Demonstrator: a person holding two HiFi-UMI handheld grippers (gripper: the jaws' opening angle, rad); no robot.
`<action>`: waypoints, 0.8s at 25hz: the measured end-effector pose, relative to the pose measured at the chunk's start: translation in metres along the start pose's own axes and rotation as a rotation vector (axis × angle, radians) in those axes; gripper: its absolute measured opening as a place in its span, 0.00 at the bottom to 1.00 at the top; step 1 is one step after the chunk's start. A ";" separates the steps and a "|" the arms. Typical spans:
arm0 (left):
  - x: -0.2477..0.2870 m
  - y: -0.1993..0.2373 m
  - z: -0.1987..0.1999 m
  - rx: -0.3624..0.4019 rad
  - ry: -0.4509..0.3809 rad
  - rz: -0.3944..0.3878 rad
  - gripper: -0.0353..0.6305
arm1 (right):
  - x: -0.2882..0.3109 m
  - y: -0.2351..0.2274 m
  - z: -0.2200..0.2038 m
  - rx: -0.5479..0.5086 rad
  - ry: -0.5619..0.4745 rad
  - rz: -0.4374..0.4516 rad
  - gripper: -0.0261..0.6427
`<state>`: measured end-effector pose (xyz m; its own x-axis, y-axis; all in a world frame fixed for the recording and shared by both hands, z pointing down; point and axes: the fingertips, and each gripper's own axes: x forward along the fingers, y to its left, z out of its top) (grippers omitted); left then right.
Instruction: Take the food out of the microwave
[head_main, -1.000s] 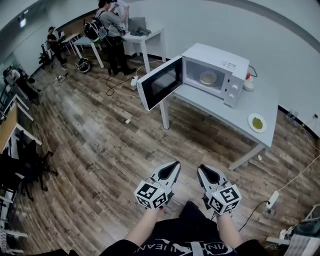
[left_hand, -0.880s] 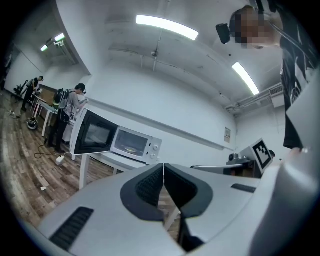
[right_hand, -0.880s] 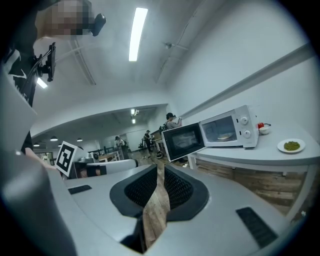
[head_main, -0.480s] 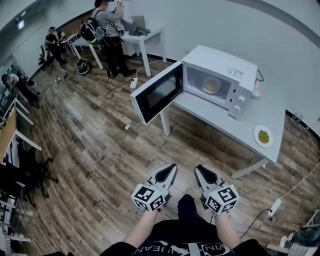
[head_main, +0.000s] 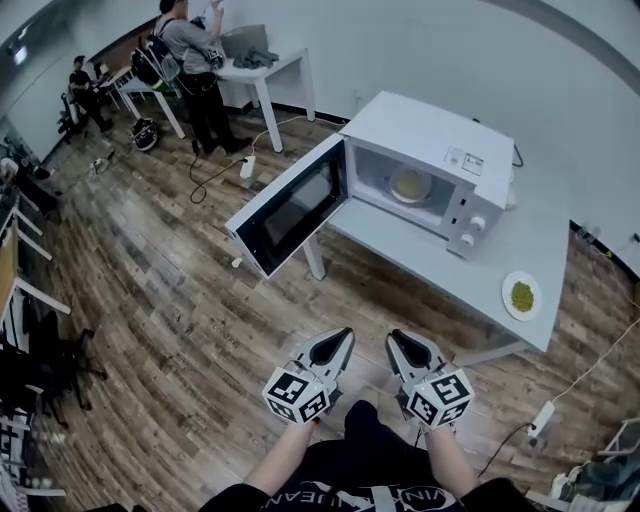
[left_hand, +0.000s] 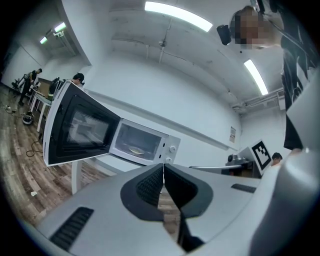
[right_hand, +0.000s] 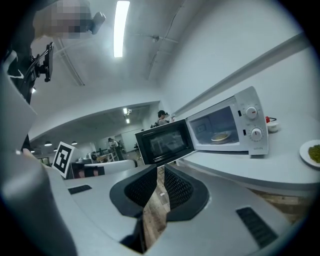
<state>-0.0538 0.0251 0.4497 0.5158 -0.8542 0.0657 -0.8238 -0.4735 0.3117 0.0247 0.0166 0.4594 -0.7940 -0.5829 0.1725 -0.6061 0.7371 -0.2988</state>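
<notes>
The white microwave (head_main: 430, 150) stands on a white table (head_main: 520, 245) with its door (head_main: 285, 208) swung wide open to the left. Inside it lies a plate of pale food (head_main: 410, 183), also seen in the left gripper view (left_hand: 136, 149) and the right gripper view (right_hand: 220, 136). My left gripper (head_main: 343, 336) and right gripper (head_main: 397, 338) are held side by side low in the head view, well short of the table. Both point toward the microwave. Each is shut with nothing between its jaws (left_hand: 163, 165) (right_hand: 161, 168).
A small plate of green food (head_main: 522, 296) sits on the table right of the microwave. The open door juts out past the table's edge over the wooden floor. People stand at desks (head_main: 260, 62) far back left. A power strip (head_main: 541, 419) and cable lie on the floor at right.
The microwave and table have come closer and grown larger in the head view. Both grippers stay shut and keep their place side by side.
</notes>
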 end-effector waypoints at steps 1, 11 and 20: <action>0.006 0.003 0.001 0.001 0.003 -0.003 0.07 | 0.005 -0.006 0.001 0.004 0.003 -0.001 0.13; 0.044 0.038 0.006 -0.012 -0.011 0.018 0.07 | 0.048 -0.037 0.011 -0.007 0.015 0.022 0.13; 0.067 0.053 0.001 -0.033 0.023 -0.006 0.07 | 0.066 -0.055 0.008 0.024 0.033 -0.012 0.13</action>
<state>-0.0633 -0.0577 0.4701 0.5265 -0.8459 0.0854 -0.8126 -0.4711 0.3430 0.0060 -0.0652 0.4796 -0.7883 -0.5794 0.2072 -0.6143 0.7215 -0.3194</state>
